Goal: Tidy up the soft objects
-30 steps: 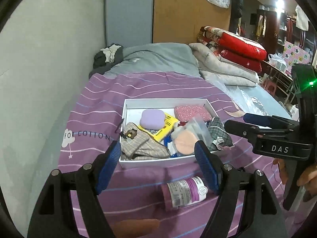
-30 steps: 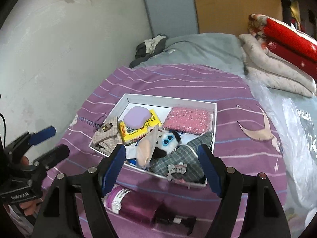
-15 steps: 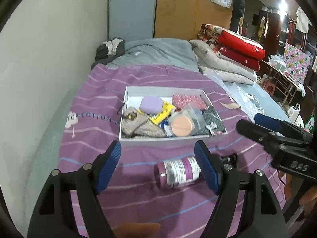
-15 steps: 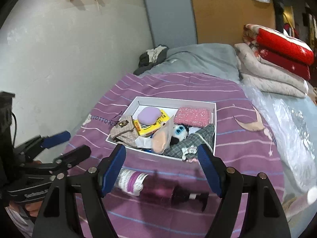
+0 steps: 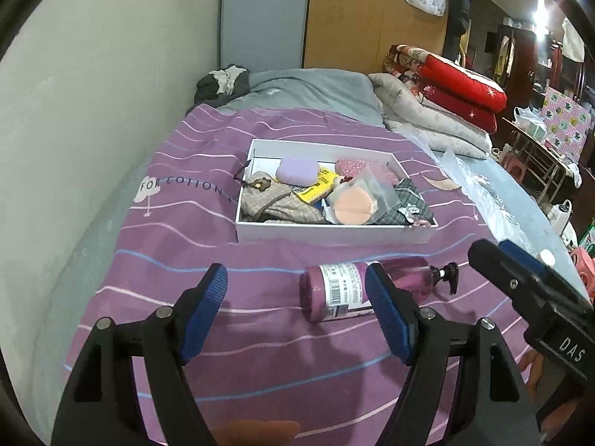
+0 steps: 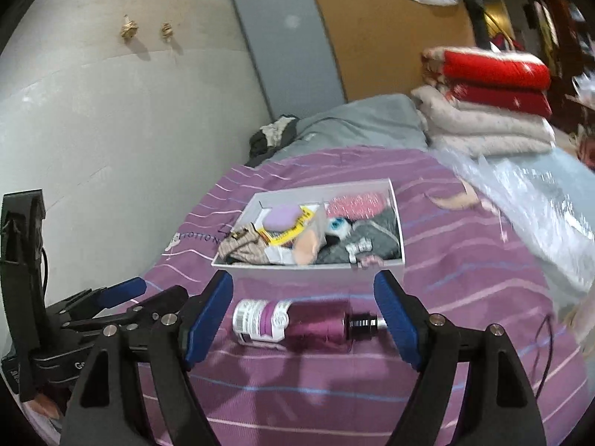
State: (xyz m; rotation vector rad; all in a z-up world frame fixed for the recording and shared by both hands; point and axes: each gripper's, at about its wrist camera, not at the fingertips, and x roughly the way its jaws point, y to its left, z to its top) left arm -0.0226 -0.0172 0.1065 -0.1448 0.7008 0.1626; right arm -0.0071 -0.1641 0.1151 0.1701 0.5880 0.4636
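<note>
Where striped purple bedding (image 5: 260, 334) meets grey wall (image 5: 93, 93), folded quilts (image 6: 491, 111) behind

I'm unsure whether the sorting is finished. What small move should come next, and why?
Probably bring the right gripper down around the purple pump bottle. It lies on its side on the bedspread, outside the white box that holds the soft things. Both grippers are empty, the right's jaws opening, and the bottle sits framed between them.
</note>
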